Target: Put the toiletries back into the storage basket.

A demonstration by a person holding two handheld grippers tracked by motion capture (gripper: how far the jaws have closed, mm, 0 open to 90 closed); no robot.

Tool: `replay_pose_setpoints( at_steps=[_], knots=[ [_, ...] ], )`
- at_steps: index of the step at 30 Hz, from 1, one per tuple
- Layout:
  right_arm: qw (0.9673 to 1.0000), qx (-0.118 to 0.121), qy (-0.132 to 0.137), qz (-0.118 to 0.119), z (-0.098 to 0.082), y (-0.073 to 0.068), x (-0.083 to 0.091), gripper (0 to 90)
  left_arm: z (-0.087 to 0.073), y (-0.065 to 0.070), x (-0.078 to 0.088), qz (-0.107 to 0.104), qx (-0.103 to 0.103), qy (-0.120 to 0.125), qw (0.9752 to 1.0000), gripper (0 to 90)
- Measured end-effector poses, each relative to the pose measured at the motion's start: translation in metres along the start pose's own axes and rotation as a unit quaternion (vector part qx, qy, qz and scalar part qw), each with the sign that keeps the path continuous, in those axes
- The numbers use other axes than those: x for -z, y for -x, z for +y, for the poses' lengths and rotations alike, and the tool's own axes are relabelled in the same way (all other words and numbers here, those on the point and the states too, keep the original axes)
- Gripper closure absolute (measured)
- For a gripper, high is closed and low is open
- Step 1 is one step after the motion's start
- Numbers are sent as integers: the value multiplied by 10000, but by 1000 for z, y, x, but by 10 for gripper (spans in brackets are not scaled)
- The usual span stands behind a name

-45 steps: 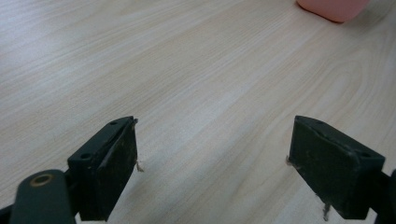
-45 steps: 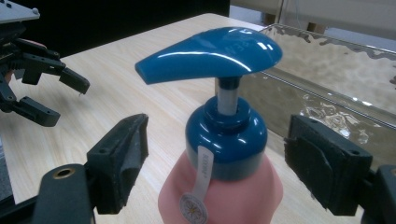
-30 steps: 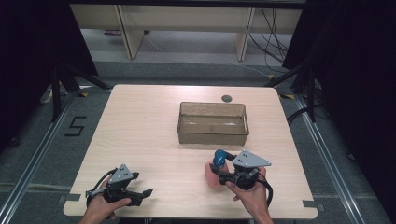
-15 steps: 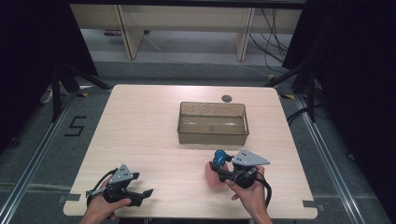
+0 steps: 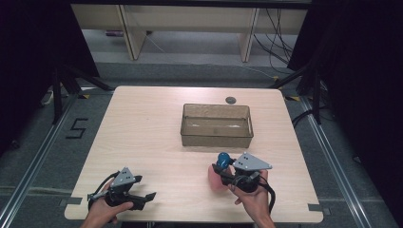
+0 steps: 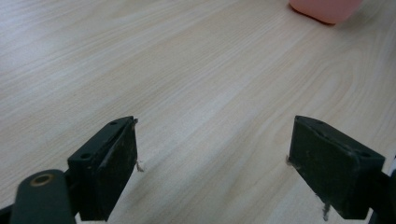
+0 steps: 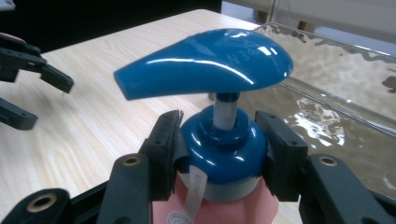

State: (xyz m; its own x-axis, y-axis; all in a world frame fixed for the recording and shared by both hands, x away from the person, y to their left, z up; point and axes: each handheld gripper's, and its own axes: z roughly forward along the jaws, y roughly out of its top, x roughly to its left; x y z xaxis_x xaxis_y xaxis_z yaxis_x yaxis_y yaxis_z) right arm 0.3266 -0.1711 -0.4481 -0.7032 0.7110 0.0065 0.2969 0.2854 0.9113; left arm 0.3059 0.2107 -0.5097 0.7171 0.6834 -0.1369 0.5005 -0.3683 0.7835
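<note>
A pink pump bottle point(image 5: 216, 180) with a blue pump head point(image 7: 205, 63) stands upright on the table near its front right. My right gripper point(image 5: 227, 174) is shut on the bottle's blue collar point(image 7: 219, 149), one jaw on each side. My left gripper point(image 5: 145, 199) rests open at the table's front left, with bare wood between its jaws. In the left gripper view point(image 6: 212, 158) the pink bottle's base point(image 6: 327, 9) shows at the top right, well beyond the jaws. The left gripper's black jaws point(image 7: 32, 74) appear at far left in the right gripper view.
A clear rectangular bin point(image 5: 216, 137) sits at the table's middle, just beyond the bottle; its wall point(image 7: 336, 56) is close behind the pump head. A small dark round hole point(image 5: 231, 100) lies near the far edge. Bare wood spreads left of the bin.
The right gripper with the bottle has shifted very slightly; the left gripper has stayed in place.
</note>
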Motion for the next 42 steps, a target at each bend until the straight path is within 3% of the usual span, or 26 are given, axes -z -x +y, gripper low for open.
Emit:
replay_pose_setpoints(
  at_steps=[2, 4, 5, 6, 7, 8, 12, 13, 14, 19, 20, 24, 25, 26, 29, 31, 33, 37, 38, 41, 42],
  knots=[
    [9999, 9, -104, 93, 4, -2, 2, 531, 1, -1, 1, 1, -114, -105, 9999, 148],
    [9999, -16, -73, 109, 5, -3, 2, 531, 1, 0, 1, -20, -84, -50, 9999, 148],
    [9999, 112, -18, 83, 7, -1, 2, 531, 0, 0, 1, -10, -59, -27, 10000, 149],
    [10000, 57, -19, 69, 8, -2, 2, 531, 0, 1, 1, -12, 14, 11, 10000, 149],
    [9999, 45, -58, 102, 10, -2, 2, 531, 0, -1, 2, 37, -90, -73, 9999, 149],
    [9999, 106, 31, 63, 11, 0, 2, 531, 1, 0, 1, -24, 28, 9, 10000, 148],
    [9999, 57, 36, 108, 17, 3, 0, 531, 0, -1, 1, 29, -61, -54, 10000, 149],
    [9999, 27, -1, 167, 18, 4, 0, 531, 0, 0, 1, 5, 7, 0, 10000, 149],
    [10000, 42, 20, 45, 19, 5, 1, 532, 0, 0, 1, 2, 28, 20, 10000, 149],
    [9998, 55, 141, 97, 30, 12, 1, 532, 0, 0, 1, 5, 29, 4, 10000, 149],
    [9999, 46, 144, -17, 32, 12, 2, 532, 0, 0, 1, 9, 8, -7, 10000, 149],
    [9997, 150, 190, -63, 44, 21, 5, 532, 0, -1, 1, 31, 23, 3, 10000, 149],
    [9997, 150, 190, -63, 44, 21, 5, 532, 0, -2, 2, 32, -74, -87, 9999, 149],
    [9999, 25, 124, -49, 49, 23, 6, 532, 0, -1, 1, 15, 39, 14, 10000, 149],
    [9998, 89, 147, -100, 53, 28, 7, 532, 0, -1, 0, 26, 39, 14, 10000, 149],
    [9999, -46, 80, -88, 57, 29, 10, 532, 0, -1, 1, 25, 35, 6, 10000, 149],
    [9998, 40, 132, -140, 61, 33, 11, 532, 0, -1, 1, 16, 41, 7, 10000, 149],
    [9998, -77, 122, -119, 68, 37, 14, 532, 0, -1, 1, 22, 36, -12, 10000, 149],
    [9997, 12, 159, -179, 71, 40, 13, 532, 0, -1, 1, 13, 41, 1, 10000, 149],
    [9998, -17, 110, -136, 75, 41, 14, 532, 0, -2, 0, 19, 34, 28, 10000, 149],
    [9998, 29, 92, -184, 77, 43, 15, 532, 0, -3, 2, 21, -58, -69, 10000, 149]
  ],
)
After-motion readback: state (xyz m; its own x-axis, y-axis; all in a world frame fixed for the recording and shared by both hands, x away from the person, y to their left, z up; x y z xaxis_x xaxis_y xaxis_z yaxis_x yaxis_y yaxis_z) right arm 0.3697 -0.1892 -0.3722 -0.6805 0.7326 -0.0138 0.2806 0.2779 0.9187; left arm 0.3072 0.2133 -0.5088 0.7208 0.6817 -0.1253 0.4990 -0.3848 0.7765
